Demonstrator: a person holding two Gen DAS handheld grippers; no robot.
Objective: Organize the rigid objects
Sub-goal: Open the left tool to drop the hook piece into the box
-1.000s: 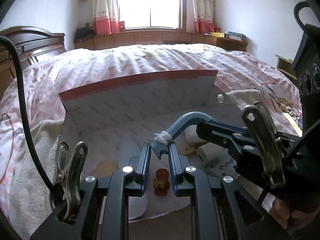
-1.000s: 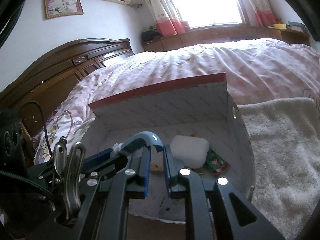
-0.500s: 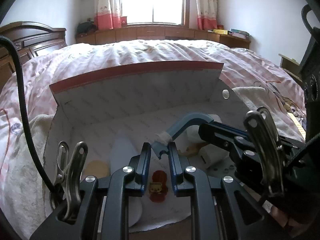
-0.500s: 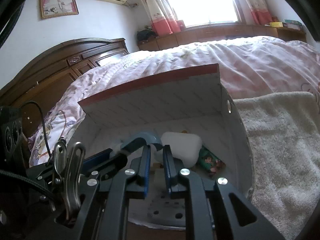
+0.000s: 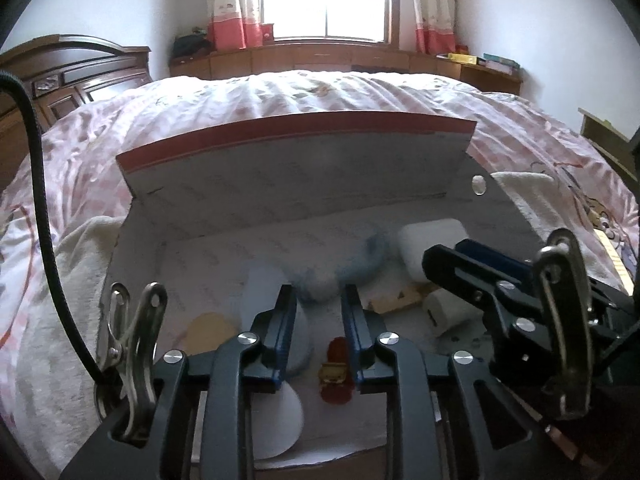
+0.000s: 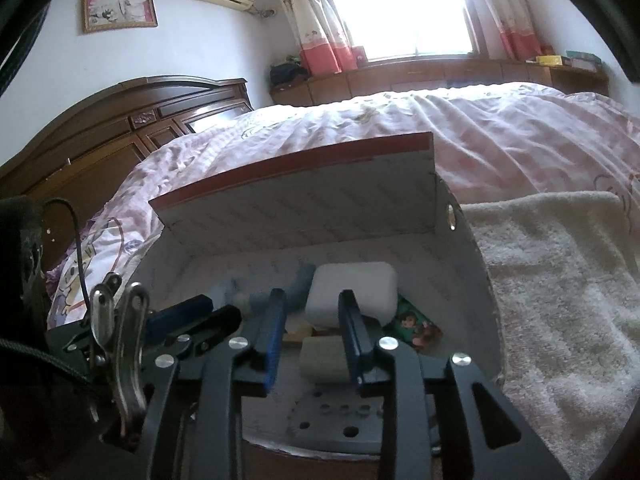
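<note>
Blurring blue curved object (image 5: 344, 268) in box (image 5: 280, 176), outline unclear.

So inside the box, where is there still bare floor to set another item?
Bare floor lies at the back left of the box, between its left wall and the blurred blue hook. The right side is crowded: white case, wooden piece, small white block, picture card.
</note>
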